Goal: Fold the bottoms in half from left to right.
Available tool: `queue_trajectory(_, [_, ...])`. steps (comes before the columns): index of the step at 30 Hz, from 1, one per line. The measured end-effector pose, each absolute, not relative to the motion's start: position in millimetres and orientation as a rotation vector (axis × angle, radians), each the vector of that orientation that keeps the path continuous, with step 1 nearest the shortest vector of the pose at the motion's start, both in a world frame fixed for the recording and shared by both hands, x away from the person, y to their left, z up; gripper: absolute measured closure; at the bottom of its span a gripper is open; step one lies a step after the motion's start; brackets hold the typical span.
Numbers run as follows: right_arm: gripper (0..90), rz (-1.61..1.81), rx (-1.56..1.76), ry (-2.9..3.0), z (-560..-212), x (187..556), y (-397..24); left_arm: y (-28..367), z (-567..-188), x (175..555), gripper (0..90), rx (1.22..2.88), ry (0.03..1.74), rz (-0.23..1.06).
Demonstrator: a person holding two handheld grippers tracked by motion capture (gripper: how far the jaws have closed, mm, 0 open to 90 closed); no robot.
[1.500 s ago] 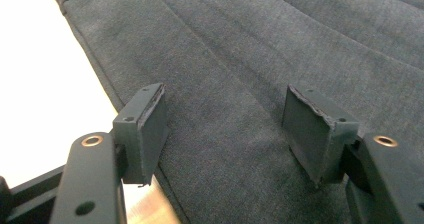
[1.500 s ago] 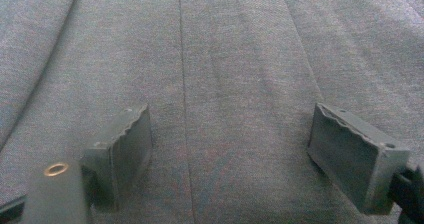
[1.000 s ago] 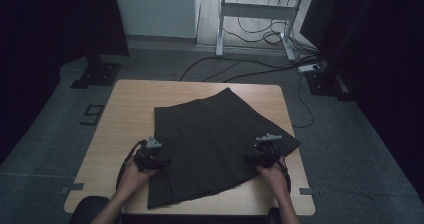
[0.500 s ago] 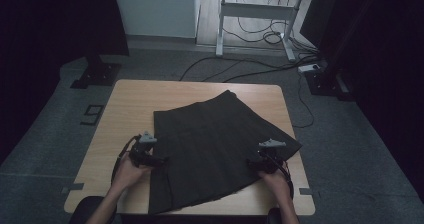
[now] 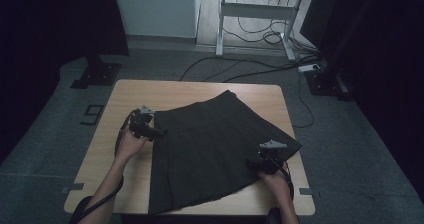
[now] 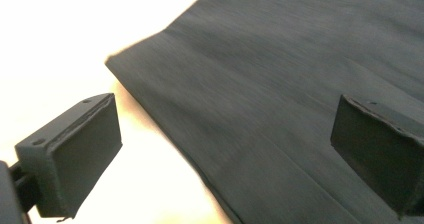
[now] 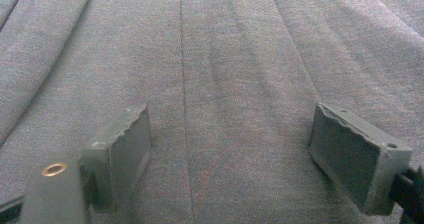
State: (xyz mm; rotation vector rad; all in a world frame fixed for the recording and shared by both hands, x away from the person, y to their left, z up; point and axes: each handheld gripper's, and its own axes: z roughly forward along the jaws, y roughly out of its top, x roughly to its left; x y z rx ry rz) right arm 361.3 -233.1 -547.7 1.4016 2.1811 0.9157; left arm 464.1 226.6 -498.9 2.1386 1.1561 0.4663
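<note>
A dark pleated skirt (image 5: 215,149) lies flat on the wooden table (image 5: 125,99); it also shows in the left gripper view (image 6: 280,84) and the right gripper view (image 7: 225,49). My left gripper (image 5: 159,132) is at the skirt's left edge, near its far left corner. Its jaws have just been opening and now stand wide open (image 6: 225,154), with the cloth's edge lying loose below them, not pinched. My right gripper (image 5: 252,164) rests over the skirt's near right part, open (image 7: 230,154), with flat cloth under the gap and nothing gripped.
Bare wood runs along the table's left side and far edge. The skirt's hem reaches the near table edge (image 5: 200,211). Beyond the table stand a desk frame (image 5: 255,19), floor cables (image 5: 240,71) and a dark stand base (image 5: 95,74).
My left hand has moved away from the person along the skirt's left edge, toward its far corner. The right hand and the skirt have stayed put.
</note>
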Motion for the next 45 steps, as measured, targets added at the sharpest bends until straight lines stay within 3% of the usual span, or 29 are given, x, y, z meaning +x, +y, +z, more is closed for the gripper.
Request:
queue_trajectory(6, [16.5, 0.924, 1.398, 2.179, -548, 361, -234, 224, -520, 496, 0.0, 2.118, 1.239, 0.478])
queue_trajectory(14, [15.9, 0.933, 1.391, 2.177, -549, 361, -234, 232, -548, 507, 0.0, 2.091, 1.310, 0.465])
queue_trajectory(33, [12.4, 0.928, 1.390, 2.215, -541, 361, -231, 230, -548, 505, 0.7, 2.079, 1.333, 0.481])
queue_trajectory(45, [10.3, 1.065, 1.113, 2.402, -511, 345, -169, 230, -548, 505, 0.0, 2.085, 1.335, 0.480])
